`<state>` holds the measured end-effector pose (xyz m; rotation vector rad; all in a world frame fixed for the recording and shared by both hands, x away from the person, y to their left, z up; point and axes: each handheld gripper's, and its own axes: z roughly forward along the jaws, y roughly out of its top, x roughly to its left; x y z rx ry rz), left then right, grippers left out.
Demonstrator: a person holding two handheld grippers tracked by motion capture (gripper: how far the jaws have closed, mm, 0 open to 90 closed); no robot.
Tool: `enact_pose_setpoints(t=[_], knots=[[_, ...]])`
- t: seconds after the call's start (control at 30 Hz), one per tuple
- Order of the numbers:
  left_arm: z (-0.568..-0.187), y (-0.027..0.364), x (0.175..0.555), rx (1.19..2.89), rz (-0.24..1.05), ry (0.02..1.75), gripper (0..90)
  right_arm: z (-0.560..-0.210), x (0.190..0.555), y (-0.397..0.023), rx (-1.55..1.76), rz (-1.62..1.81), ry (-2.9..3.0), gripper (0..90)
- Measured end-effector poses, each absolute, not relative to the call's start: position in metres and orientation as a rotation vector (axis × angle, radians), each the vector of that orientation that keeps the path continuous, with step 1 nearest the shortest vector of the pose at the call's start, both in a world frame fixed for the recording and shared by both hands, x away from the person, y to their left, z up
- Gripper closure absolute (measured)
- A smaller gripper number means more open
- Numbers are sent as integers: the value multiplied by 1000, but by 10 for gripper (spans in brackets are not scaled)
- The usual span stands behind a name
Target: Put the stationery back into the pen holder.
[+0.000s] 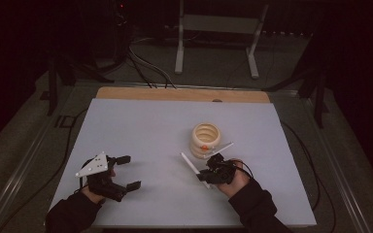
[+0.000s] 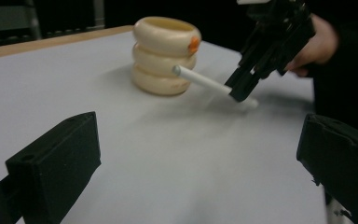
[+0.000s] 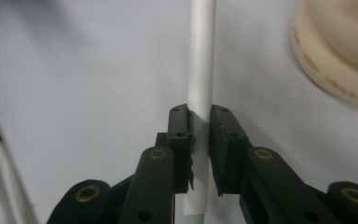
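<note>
In the high view, the left gripper (image 1: 126, 171) is resting on the white table (image 1: 141, 131) with its jaws spread wide, gripping nothing, while the right gripper (image 1: 205, 172) is pinching a white stick (image 1: 192, 167) near the cream ringed holder (image 1: 206, 140). In the left gripper view, the stick (image 2: 205, 81) is hanging tilted just beside the holder (image 2: 164, 55). In the right gripper view, both pads are clamping the stick (image 3: 200, 65) tightly.

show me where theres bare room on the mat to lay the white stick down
Free: the mat between the left gripper and the ringed holder, and its far strip. Crowded: around the right gripper, shut on the white stick beside the holder.
</note>
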<state>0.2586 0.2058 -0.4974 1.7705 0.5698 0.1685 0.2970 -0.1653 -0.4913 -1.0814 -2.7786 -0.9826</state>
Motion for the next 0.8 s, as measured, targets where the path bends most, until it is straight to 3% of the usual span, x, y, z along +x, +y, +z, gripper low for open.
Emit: enact_pose_setpoints(t=[0.37,0.8], knots=[[-482,190,274,1711,90,527,3,-483,299,-180,-1012,-1267,-2688,793],[-470,159,285,1711,100,512,3,-487,299,-195,-937,-1563,-2498,793]])
